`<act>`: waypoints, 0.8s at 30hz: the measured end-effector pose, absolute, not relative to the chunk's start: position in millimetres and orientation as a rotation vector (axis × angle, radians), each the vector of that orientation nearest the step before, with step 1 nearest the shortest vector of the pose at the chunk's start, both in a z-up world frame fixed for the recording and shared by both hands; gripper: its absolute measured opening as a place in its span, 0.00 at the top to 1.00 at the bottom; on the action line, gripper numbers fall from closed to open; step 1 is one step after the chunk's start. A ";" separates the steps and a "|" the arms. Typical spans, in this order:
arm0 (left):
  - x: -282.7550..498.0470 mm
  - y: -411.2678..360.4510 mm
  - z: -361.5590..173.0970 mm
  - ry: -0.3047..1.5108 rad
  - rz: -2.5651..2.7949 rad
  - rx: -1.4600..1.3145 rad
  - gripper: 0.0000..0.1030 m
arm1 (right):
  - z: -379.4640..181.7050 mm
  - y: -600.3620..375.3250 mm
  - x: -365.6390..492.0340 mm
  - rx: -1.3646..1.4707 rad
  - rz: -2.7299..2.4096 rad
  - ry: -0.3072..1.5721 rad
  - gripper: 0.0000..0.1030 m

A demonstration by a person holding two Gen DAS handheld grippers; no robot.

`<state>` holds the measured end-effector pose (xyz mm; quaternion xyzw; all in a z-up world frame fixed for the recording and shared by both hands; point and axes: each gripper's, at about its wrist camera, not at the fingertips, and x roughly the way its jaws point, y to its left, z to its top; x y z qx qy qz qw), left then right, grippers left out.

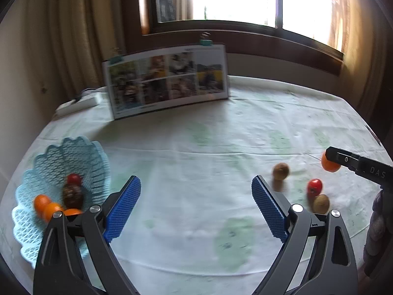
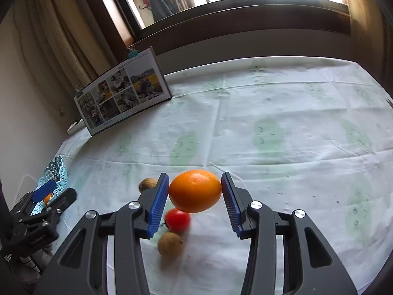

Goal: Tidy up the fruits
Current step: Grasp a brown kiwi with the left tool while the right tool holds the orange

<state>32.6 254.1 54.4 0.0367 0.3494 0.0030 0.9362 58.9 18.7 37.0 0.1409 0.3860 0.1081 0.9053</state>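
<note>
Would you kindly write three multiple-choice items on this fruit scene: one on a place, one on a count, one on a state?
1. Where is the light blue lattice plastic basket?
A. on the table's left side
B. on the windowsill
C. beside the upright photo board

2. How many brown kiwi-like fruits lie loose on the tablecloth?
A. none
B. two
C. five

3. What is the right gripper doing?
A. hanging empty
B. holding a red tomato
C. gripping the large orange citrus fruit

Key: 1 A, it sits left of the left gripper; 2 B, one farther off, one nearer; 3 C, both jaws press the orange.
</note>
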 end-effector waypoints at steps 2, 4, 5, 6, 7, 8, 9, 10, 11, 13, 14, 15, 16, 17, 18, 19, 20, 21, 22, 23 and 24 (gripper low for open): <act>39.6 242.7 49.7 0.722 -0.029 0.088 0.10 | 35.3 15.3 57.9 0.294 0.215 0.796 0.56; 46.6 230.7 44.4 0.737 -0.060 0.107 0.10 | 32.9 11.3 57.5 0.305 0.213 0.799 0.56; 49.8 225.8 42.2 0.744 -0.078 0.112 0.10 | 31.8 9.3 57.8 0.312 0.211 0.800 0.56; 52.6 220.9 40.0 0.751 -0.094 0.117 0.11 | 31.1 7.7 58.1 0.318 0.210 0.800 0.56; 56.4 215.3 37.2 0.761 -0.111 0.122 0.11 | 30.6 6.1 57.8 0.323 0.210 0.799 0.56; 59.8 210.6 34.8 0.772 -0.132 0.123 0.13 | 30.2 5.4 58.0 0.326 0.210 0.798 0.56; 62.8 206.5 32.6 0.781 -0.148 0.123 0.16 | 30.0 4.5 58.1 0.331 0.211 0.796 0.56; 67.7 200.9 29.0 0.797 -0.166 0.128 0.19 | 29.9 3.9 58.2 0.334 0.212 0.795 0.56; 70.0 198.1 26.7 0.806 -0.177 0.131 0.20 | 29.8 3.2 58.2 0.335 0.211 0.792 0.56; 76.6 191.5 21.5 0.827 -0.197 0.134 0.24 | 29.5 2.9 57.3 0.334 0.208 0.788 0.56; 79.7 187.5 19.2 0.838 -0.207 0.138 0.26 | 29.5 2.3 56.8 0.334 0.207 0.786 0.56; 81.5 184.7 18.1 0.844 -0.219 0.140 0.27 | 29.2 2.0 56.7 0.335 0.207 0.785 0.56; 83.4 180.7 16.5 0.850 -0.237 0.141 0.27 | 28.9 1.5 56.8 0.336 0.206 0.784 0.56; 84.6 177.8 15.4 0.852 -0.250 0.143 0.28 | 28.6 1.4 57.1 0.337 0.205 0.784 0.56; 85.9 175.1 13.8 0.855 -0.258 0.146 0.29 | 28.3 0.6 57.4 0.340 0.204 0.784 0.56; 87.8 172.4 11.5 0.860 -0.266 0.150 0.35 | 28.0 0.0 57.5 0.341 0.203 0.784 0.56; 89.8 170.8 9.0 0.869 -0.273 0.150 0.39 | 27.8 -0.3 57.7 0.342 0.201 0.783 0.56; 92.8 169.4 5.4 0.884 -0.278 0.146 0.42 | 27.5 -0.3 57.7 0.342 0.200 0.783 0.56; 94.9 168.9 2.7 0.893 -0.280 0.141 0.47 | 27.2 0.0 57.7 0.340 0.200 0.783 0.56; 96.8 168.8 0.4 0.903 -0.282 0.137 0.47 | 27.1 0.2 57.6 0.339 0.200 0.783 0.56; 98.0 168.9 -1.4 0.909 -0.282 0.133 0.48 | 27.1 0.9 57.4 0.335 0.199 0.781 0.56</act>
